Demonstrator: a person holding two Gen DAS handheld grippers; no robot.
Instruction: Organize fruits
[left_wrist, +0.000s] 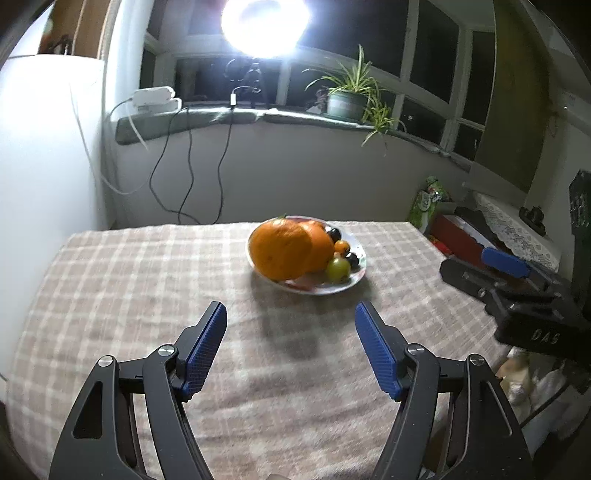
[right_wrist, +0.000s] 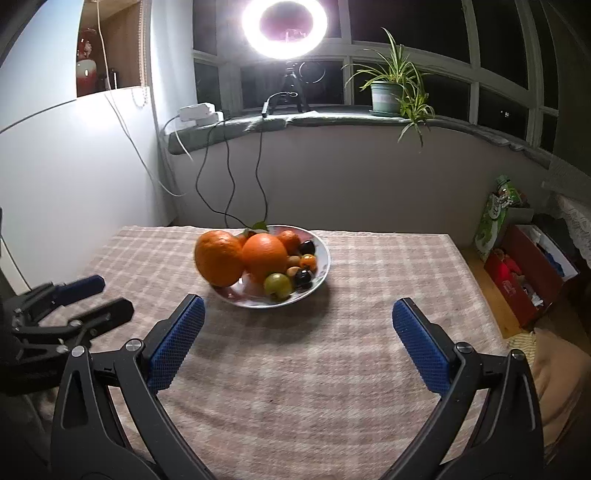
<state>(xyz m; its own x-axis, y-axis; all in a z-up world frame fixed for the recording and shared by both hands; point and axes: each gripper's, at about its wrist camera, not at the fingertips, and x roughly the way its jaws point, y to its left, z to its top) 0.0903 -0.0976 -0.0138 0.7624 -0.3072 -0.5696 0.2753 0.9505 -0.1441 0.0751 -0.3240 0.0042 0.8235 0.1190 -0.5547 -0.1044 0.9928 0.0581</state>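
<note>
A white plate (right_wrist: 322, 273) stood toward the far side of a table (right_wrist: 332, 369) covered with a checked cloth. All the fruit in view lay heaped on it. Two large oranges (right_wrist: 264, 256) took up the plate's left half, the leftmost one leaning out over the rim. A smaller orange fruit sat behind them. On the right lay a green round fruit (right_wrist: 277, 285), dark cherry-like fruits (right_wrist: 303, 278) and small orange tomato-like ones (right_wrist: 308, 262).

The left gripper (left_wrist: 291, 347) and the right gripper (right_wrist: 298, 341) both hovered over bare cloth, short of the plate. Each had its blue pads spread wide, with nothing between them.

The large oranges looked firm and fairly heavy, with a dimpled skin that should grip well. They would best be taken across the widest middle, and the overhanging one might roll off if nudged. The small dark fruits looked smooth, light and easily bruised, so they would need a gentle pinch from the sides. The plate seemed rigid and breakable.
</note>
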